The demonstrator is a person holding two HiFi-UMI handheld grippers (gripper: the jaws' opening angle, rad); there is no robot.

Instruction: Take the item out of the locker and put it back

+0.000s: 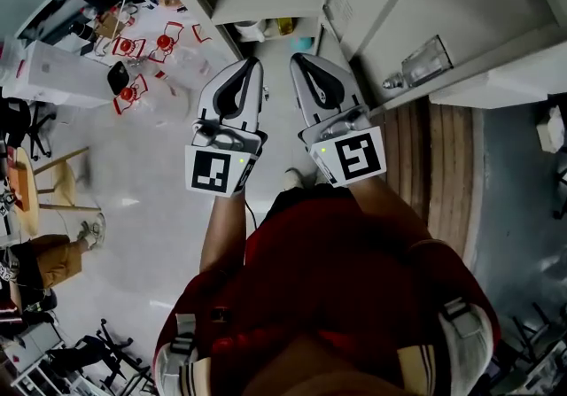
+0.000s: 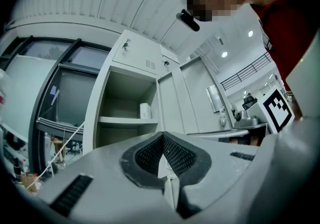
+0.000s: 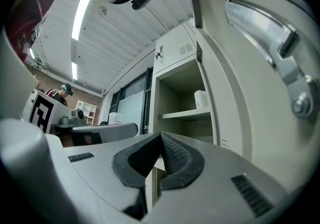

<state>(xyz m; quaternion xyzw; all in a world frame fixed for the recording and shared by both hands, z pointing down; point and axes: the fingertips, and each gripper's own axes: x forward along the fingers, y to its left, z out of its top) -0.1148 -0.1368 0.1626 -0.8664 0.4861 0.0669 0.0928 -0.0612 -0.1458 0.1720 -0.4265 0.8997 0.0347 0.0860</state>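
The grey locker (image 2: 131, 92) stands open in front of me. A white cylindrical container (image 2: 145, 110) stands upright on its middle shelf (image 2: 127, 122); the right gripper view shows this container (image 3: 201, 98) too. In the head view a white object (image 1: 251, 29) shows just past the gripper tips. My left gripper (image 2: 162, 137) is shut and empty, short of the shelf. My right gripper (image 3: 160, 137) is beside it, its pads meeting at the tips with nothing between them. Both grippers, left (image 1: 251, 64) and right (image 1: 299, 58), point side by side at the opening.
The open locker door (image 3: 270, 67) with its metal latch (image 3: 299, 98) hangs close on my right. More locker doors (image 2: 197, 97) stand to the right of the opening. Red stools (image 1: 142, 44) and a wooden stool (image 1: 60, 182) stand on the floor to the left. A person (image 3: 63, 92) is far behind.
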